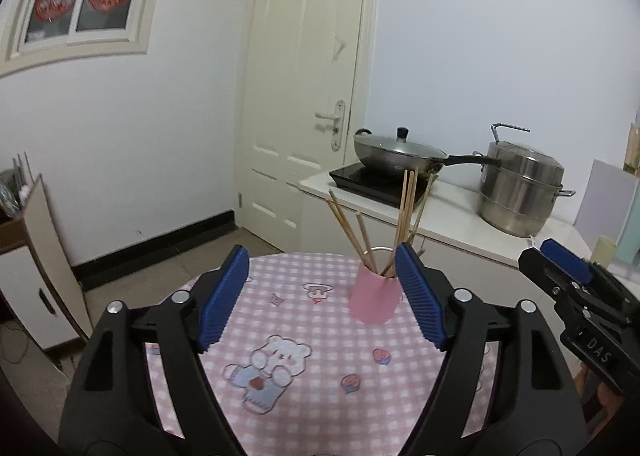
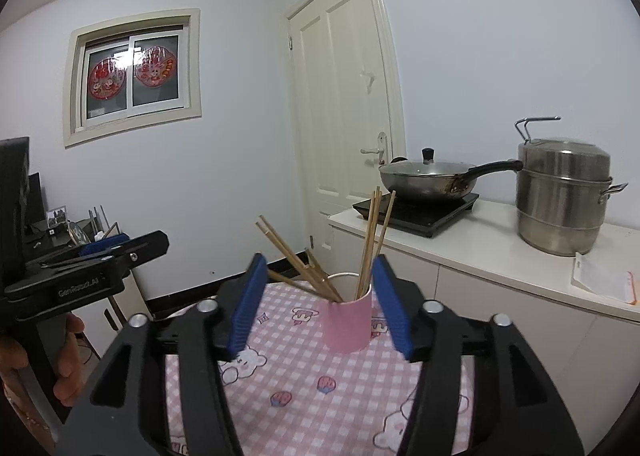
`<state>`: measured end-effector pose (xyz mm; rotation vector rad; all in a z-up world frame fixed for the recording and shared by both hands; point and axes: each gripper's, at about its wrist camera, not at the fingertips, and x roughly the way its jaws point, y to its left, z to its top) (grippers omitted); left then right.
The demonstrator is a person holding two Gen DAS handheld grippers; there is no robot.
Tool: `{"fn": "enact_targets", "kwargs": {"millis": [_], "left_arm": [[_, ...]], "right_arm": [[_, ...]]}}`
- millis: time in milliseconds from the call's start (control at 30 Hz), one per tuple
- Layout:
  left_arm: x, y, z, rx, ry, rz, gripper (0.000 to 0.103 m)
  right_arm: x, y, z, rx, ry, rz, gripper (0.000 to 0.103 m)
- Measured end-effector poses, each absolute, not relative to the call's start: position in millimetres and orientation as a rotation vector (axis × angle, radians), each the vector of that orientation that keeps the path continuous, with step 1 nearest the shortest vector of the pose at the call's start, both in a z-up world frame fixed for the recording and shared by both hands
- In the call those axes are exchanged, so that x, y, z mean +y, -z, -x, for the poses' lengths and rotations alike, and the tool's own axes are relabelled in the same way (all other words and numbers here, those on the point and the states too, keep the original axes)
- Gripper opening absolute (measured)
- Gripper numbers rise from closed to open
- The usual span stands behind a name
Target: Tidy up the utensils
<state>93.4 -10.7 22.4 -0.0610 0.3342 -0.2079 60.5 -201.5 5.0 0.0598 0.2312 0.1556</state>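
Pink-checked bench point(image 1: 320, 336) carries cup point(image 1: 374, 302) with chopsticks point(image 1: 406, 216) at twelve o'clock; both hand-held grippers point(image 1: 320, 296) point(image 2: 320, 306) gape empty, sorting seemingly done, withdrawal next.

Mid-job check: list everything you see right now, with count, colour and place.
cup: one, pink, upright on the table.
chopsticks: several, wooden, standing in the cup, leaning apart.
tablecloth: one, pink check with cartoon bears, covering the table.
wok: one, dark, lidded, on the cooktop.
cooktop: one, black, on the white counter.
steamer pot: one, steel, on the counter right of the wok.
door: one, cream, closed.
window: one, with red decorations.
left gripper: black, blue pads, open, empty.
right gripper: same, open, empty.
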Motion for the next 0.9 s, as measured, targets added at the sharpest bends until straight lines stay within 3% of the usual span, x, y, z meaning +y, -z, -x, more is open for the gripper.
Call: {"fn": "enact_targets", "kwargs": {"millis": [167,267,900], "left_arm": [[-6,-28,-58,0.266,0.171,0.038,0.088],[-6,-30,-41,0.236,0.16,0.029,0.089],[0,-34,0,0.187,0.116,0.026,0.093]], "right_arm": [[-191,-3,-37,0.223,-0.14,-0.034,0.075],[-190,-1,-25,0.216,-0.111,-0.036,0.08],[-184,-9,14,0.166,-0.016,-0.05,0.091]]}}
